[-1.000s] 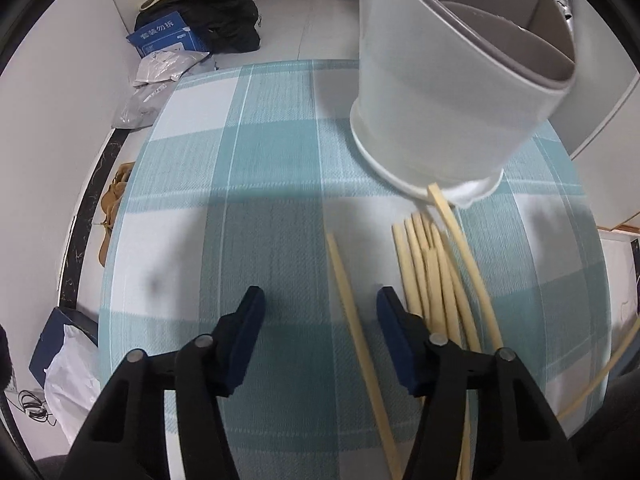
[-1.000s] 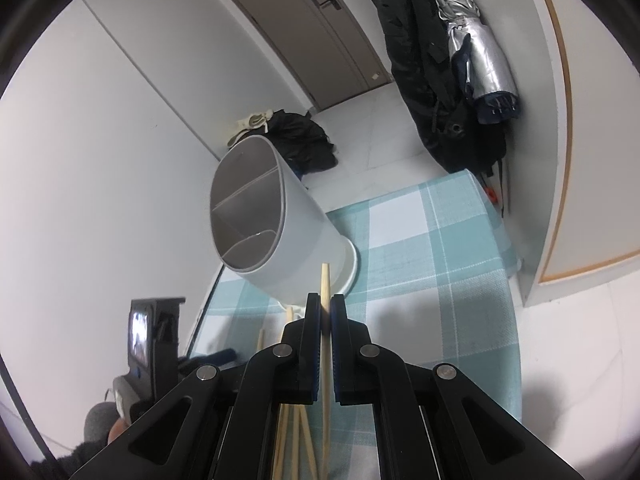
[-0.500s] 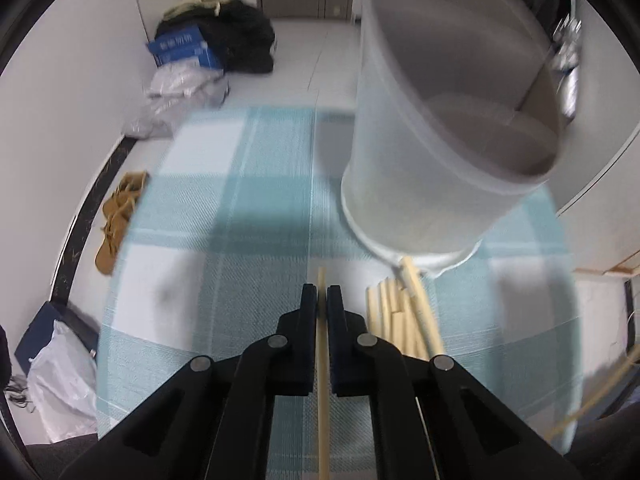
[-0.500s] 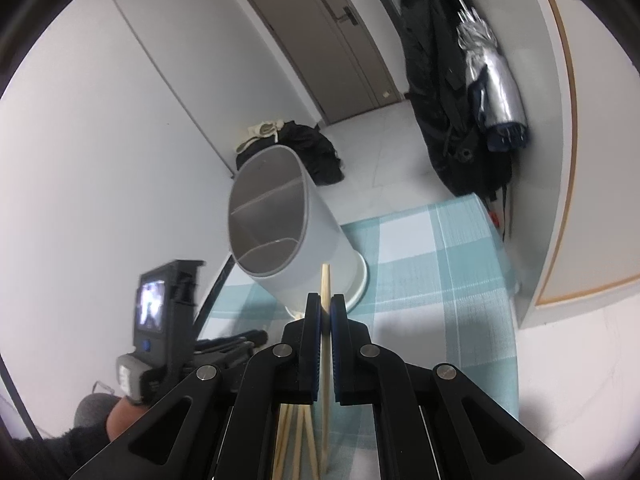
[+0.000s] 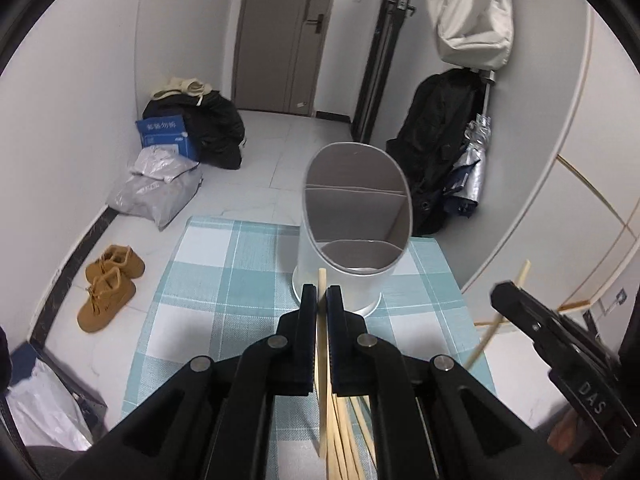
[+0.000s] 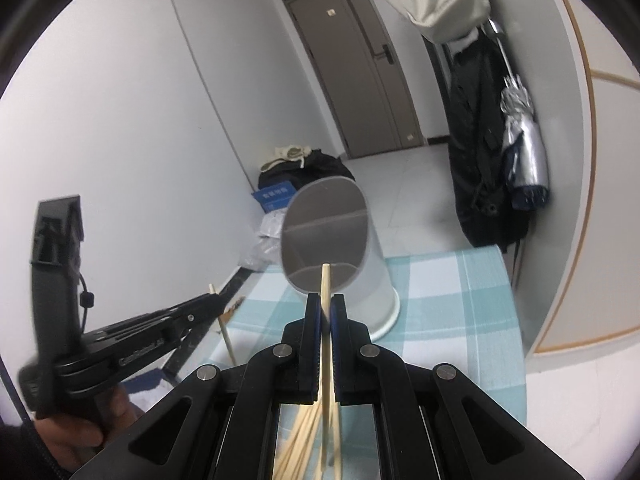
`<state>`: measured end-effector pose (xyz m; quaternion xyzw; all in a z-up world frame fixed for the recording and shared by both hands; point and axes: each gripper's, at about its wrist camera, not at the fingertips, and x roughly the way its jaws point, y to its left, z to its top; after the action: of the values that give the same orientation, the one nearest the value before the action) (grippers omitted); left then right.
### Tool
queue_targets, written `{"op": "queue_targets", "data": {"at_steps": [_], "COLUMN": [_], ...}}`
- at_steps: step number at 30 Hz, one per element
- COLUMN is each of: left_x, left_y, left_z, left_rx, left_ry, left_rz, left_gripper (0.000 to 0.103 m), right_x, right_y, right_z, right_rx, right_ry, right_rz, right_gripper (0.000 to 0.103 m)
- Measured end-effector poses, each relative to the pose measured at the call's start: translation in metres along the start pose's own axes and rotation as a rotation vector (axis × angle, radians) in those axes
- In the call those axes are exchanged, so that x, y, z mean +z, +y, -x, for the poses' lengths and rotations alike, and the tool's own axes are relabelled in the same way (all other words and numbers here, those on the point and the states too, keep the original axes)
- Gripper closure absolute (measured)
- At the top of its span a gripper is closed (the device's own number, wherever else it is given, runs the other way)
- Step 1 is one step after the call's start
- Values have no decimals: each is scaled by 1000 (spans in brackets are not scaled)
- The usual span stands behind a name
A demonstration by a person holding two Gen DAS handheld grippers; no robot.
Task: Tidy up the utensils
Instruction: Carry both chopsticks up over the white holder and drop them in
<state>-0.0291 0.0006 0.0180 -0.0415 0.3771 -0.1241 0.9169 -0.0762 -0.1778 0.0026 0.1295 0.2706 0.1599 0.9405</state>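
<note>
My left gripper is shut on one pale wooden chopstick, lifted off the teal checked table, tip towards the white divided utensil holder. Several more chopsticks lie on the cloth under the fingers. My right gripper is shut on another chopstick, also aimed at the holder. In the left wrist view the right gripper shows at the right with its chopstick. In the right wrist view the left gripper, held by a hand, carries its chopstick.
Beyond the table's far edge the floor holds brown shoes, grey and black bags and a blue box. A dark coat and folded umbrella hang at the right by a door.
My left gripper shut on a chopstick on the cloth and lifted it, tilting up so the holder now sits farther off. My right gripper rose a little with its chopstick.
</note>
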Motion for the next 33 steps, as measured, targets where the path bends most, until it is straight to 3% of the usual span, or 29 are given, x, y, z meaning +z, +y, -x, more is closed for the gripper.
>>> {"op": "queue_targets", "data": {"at_steps": [11,19,26,33], "left_x": [25,87,153,183], "left_y": [-13,-6,-3,-1], "left_z": [31,42,35,5], "left_rx": [-52,-108,-149,-162], "left_ry": [-12,-36,-81,-102], "left_rz": [-64,-35,-16,-31], "left_gripper": [102,102,102,102], "right_x": [28,105,180,207], "right_y": [25,31,27,14], "right_z": [0,5,-16,-56], "right_rx": [15,31,24,5], "right_ry": [-21,-78,-125,-150], "right_rz": [62,96,128,118], "right_gripper": [99,99,99,99]}}
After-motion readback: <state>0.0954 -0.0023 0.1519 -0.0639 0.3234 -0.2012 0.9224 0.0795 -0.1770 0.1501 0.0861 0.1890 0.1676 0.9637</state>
